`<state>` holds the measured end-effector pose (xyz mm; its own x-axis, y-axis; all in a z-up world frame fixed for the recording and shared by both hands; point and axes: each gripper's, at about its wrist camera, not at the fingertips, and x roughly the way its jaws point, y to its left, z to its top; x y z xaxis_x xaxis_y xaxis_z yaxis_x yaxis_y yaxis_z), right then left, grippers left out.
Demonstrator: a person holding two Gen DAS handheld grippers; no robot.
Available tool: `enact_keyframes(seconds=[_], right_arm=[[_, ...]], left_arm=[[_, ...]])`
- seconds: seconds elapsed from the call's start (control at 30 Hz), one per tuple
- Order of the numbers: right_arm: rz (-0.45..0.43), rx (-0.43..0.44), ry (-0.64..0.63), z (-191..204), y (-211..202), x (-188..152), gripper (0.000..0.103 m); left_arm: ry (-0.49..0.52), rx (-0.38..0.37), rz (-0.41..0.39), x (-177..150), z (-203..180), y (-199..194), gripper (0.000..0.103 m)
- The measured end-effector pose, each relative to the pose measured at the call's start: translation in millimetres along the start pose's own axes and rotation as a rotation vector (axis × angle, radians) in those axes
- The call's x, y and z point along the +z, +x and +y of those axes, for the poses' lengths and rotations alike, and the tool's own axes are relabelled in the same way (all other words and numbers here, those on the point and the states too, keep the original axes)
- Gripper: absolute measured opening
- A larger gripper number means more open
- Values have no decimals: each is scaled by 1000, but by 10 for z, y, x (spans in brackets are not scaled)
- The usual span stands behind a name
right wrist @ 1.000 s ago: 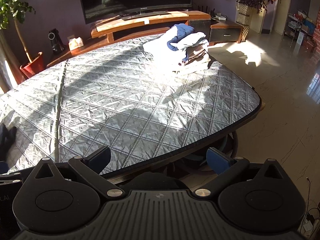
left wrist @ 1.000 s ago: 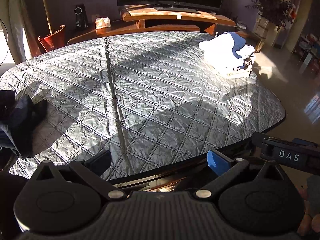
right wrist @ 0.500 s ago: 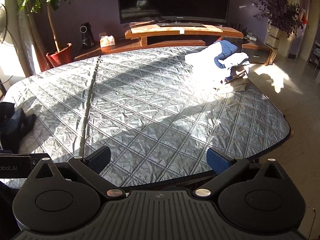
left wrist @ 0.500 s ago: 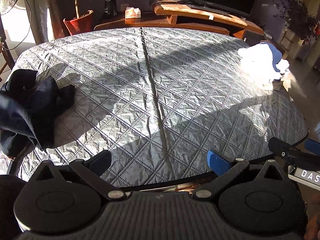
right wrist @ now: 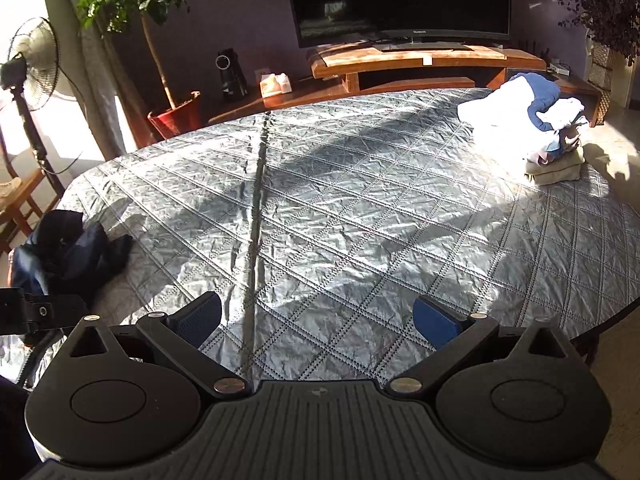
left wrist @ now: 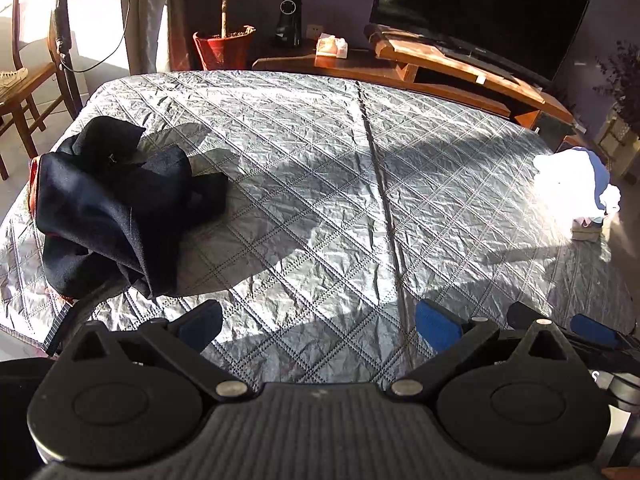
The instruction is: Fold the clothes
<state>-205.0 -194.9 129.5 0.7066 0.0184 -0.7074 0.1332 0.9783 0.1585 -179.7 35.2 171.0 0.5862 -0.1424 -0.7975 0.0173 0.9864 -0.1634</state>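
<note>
At the far left of the quilted grey table cover (left wrist: pixel 320 184) lies one dark navy garment (left wrist: pixel 112 208), crumpled into a loose heap with a strip of orange lining showing at its left edge; in the right wrist view it sits small at the table's left rim (right wrist: pixel 68 256). One raised seam (right wrist: pixel 256 216) runs down the middle of the cover. At the far right corner stands one stack of folded clothes (right wrist: pixel 536 128), white and blue on top, beige below, bright in sunlight. The left gripper (left wrist: pixel 318 326) hovers over the near edge, level, its two blue-padded fingers spread wide and holding nothing. The right gripper (right wrist: pixel 316 320) hangs beside it, likewise spread wide and empty.
</note>
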Motion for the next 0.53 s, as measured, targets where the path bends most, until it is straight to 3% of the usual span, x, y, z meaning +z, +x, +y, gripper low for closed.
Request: enact_keyframes(seconds=[0.1,0.17,0.3,0.53], right_arm=[[16,-6,-58,149,56,-10,103],[25,-8,-96,228,73,-22,103],[41,-2,-138,308,85,-50,103],[75,20,-85,201,143,-22,103]], left_arm=[[-101,-51,-13,25,221,4,102],[-119,-15,-53,4,270,-24,102],[-54,61,-120,-53,195,-97,102],[19,49,-106,-88,-44,-116,102]])
